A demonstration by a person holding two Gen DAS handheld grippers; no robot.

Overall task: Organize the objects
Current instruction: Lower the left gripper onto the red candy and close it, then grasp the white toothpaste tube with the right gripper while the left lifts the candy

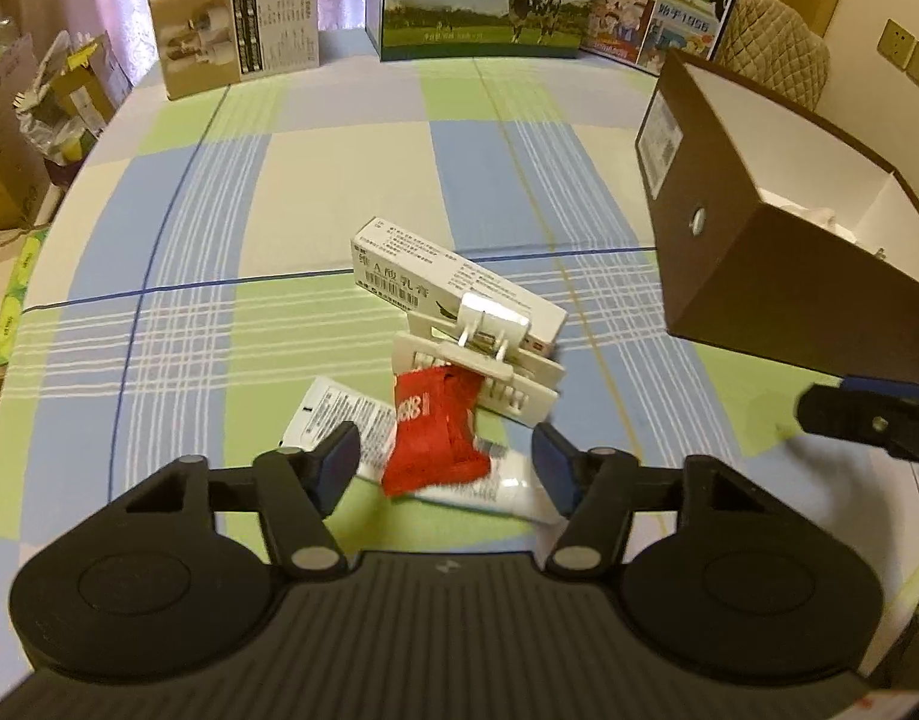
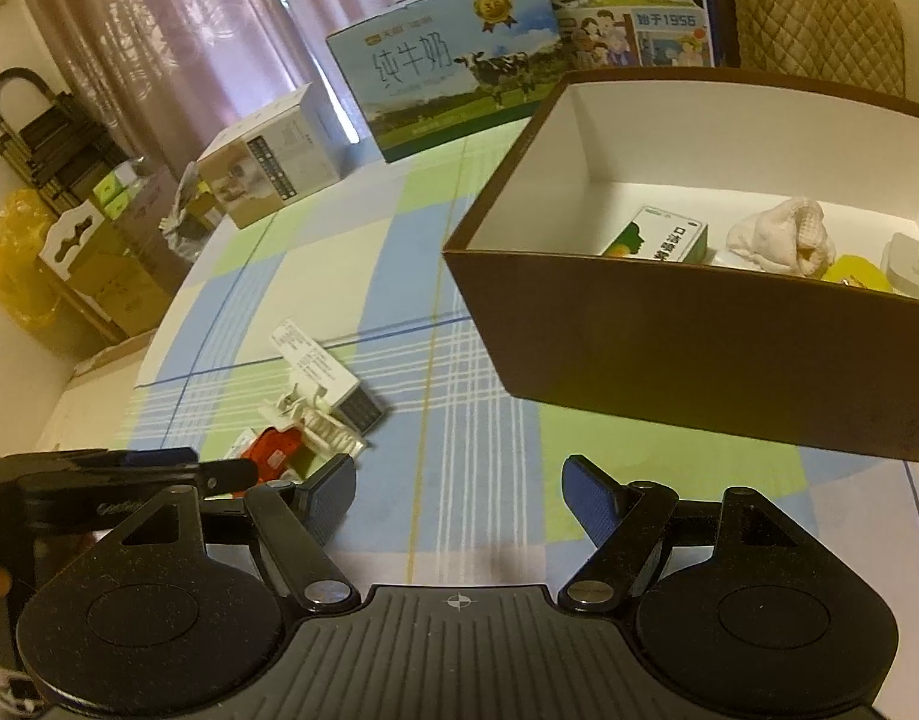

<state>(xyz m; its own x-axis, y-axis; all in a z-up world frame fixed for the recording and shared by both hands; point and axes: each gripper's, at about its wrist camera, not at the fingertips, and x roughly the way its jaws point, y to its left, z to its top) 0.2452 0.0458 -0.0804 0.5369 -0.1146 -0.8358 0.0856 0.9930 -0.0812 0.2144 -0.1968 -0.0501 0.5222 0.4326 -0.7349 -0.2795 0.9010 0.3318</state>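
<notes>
Left gripper point(image 1: 447, 468) of mine hovers wide open over the red crinkled foil sachet point(image 1: 437, 435), pads either side, gripping nothing. Sachet lies on a white squeeze tube point(image 1: 339, 420), beside a white plastic clip point(image 1: 489, 360) and white carton point(image 1: 435, 276) on the plaid tabletop point(image 1: 339, 180). Step: picking loose items; next I lower and close. Right gripper point(image 2: 459, 498) open, empty, near the brown cardboard box point(image 2: 699, 360).

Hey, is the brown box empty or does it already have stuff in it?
Not empty. The right wrist view shows the brown box open-topped, holding a green-and-white packet, a white cloth, something yellow and a white object.
</notes>
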